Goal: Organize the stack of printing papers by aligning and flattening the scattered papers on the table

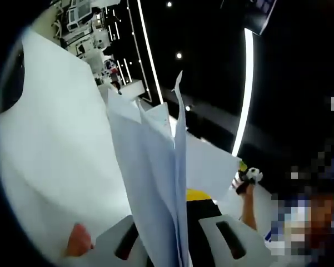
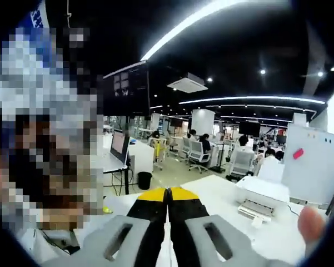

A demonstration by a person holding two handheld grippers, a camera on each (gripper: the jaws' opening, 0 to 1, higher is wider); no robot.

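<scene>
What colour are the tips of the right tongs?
Yellow tips over black, clearest in the right gripper view.

Left gripper view tilted steeply up, pressed close against held papers (image 1: 155,183) toward dark ceiling; right gripper view level, facing out across bench (image 2: 222,194) into office.

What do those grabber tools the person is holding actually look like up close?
Each gripper, left and right, has two pale grey jaws with dark oblong slots cut through them, black inner faces and yellow tips. No cables or markings can be made out on them.
</scene>
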